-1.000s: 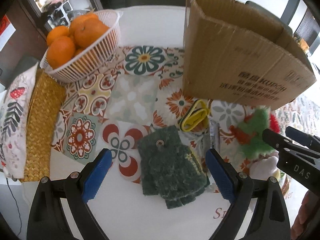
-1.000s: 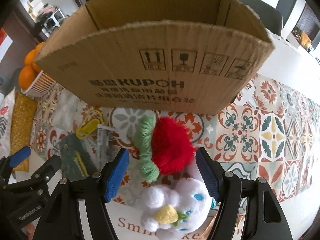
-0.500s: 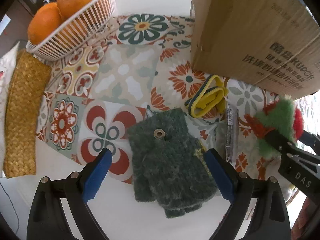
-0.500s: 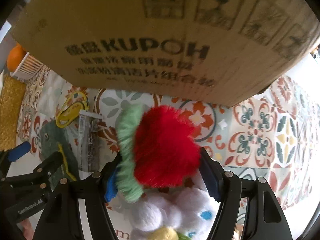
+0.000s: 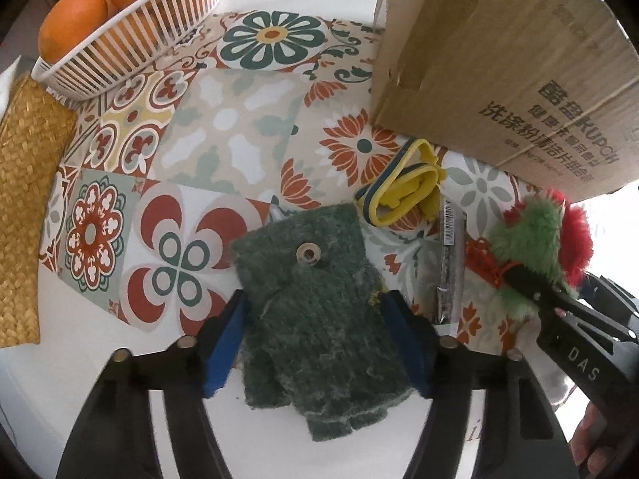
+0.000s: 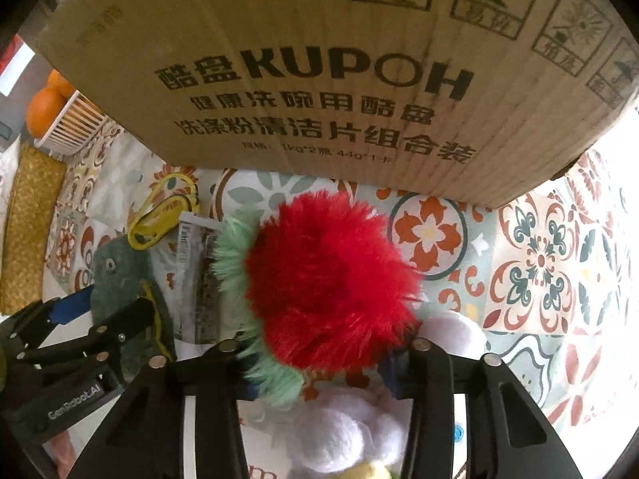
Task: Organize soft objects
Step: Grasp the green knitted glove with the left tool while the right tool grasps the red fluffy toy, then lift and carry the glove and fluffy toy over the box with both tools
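Observation:
A dark green knitted glove point(image 5: 319, 299) lies on the table; my left gripper point(image 5: 319, 339) has closed in on it, both blue pads pressing its sides. It also shows in the right wrist view point(image 6: 124, 275). My right gripper point(image 6: 319, 363) is shut on a red and green plush toy point(image 6: 331, 279), also seen in the left wrist view point(image 5: 535, 239). A white plush toy point(image 6: 343, 435) lies under it. A cardboard box point(image 6: 319, 60) stands just behind; it also shows in the left wrist view point(image 5: 499, 60).
A yellow strap point(image 5: 403, 191) and a small packet point(image 5: 451, 259) lie between glove and plush. A white basket of oranges point(image 5: 131, 32) stands at the far left, with a woven mat point(image 5: 24, 199) beside it. A patterned cloth point(image 5: 239, 119) covers the table.
My left gripper moved down onto the glove and its jaws narrowed to grip it. My right gripper closed on the red and green plush toy and moved toward the box.

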A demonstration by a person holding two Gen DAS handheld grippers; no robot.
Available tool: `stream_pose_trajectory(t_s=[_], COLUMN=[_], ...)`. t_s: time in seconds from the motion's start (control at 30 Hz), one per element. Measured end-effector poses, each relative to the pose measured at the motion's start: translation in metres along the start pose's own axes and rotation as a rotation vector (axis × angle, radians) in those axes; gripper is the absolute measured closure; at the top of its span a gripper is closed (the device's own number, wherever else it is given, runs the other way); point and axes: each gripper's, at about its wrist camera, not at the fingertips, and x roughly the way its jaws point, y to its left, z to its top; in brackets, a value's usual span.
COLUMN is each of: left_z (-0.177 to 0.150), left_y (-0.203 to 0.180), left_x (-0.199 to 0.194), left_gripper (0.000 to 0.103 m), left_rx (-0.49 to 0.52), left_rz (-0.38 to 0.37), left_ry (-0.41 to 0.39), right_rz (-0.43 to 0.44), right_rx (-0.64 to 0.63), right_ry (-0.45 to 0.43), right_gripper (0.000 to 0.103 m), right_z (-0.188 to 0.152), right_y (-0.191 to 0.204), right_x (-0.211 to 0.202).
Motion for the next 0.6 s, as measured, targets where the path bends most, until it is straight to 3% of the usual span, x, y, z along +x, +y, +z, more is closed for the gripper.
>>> stream_pose_trajectory(t_s=[0.07,0.13,0.23,0.5,0.6], left_z=[-0.003,-0.005,-0.009,-0.026,-0.034], left_y=[0.002,0.004,0.01,0.025,0.024], left_x=[-0.003,-0.007,-0.014,-0.035,-0.046], left_gripper=[0.053,0.067,0.076,0.083,0.085], left_rx=[0.001,0.002,0.01,0.019,0.035], left_rz=[-0.009,-0.021,-0.053,-0.157,-0.164], left_ry=[-0.014,-0.024,-0.044,-0.094,-0.116], right_rz=[0.001,0.001,0.008,0.01,0.007], right_rx=[0.006,0.005,0.004,0.007,0.009], right_ry=[-0.013,-0.031,-0.057,-0.118,-0.142], right_gripper=[0.064,0.066,0.066,0.066,0.066], right_z=[-0.003,-0.004,-0.001,-0.001,-0.007], right_y=[0.001,0.006,0.011,0.025,0.026], right_x=[-0.003,-0.008,-0.02,-0.039,-0.049])
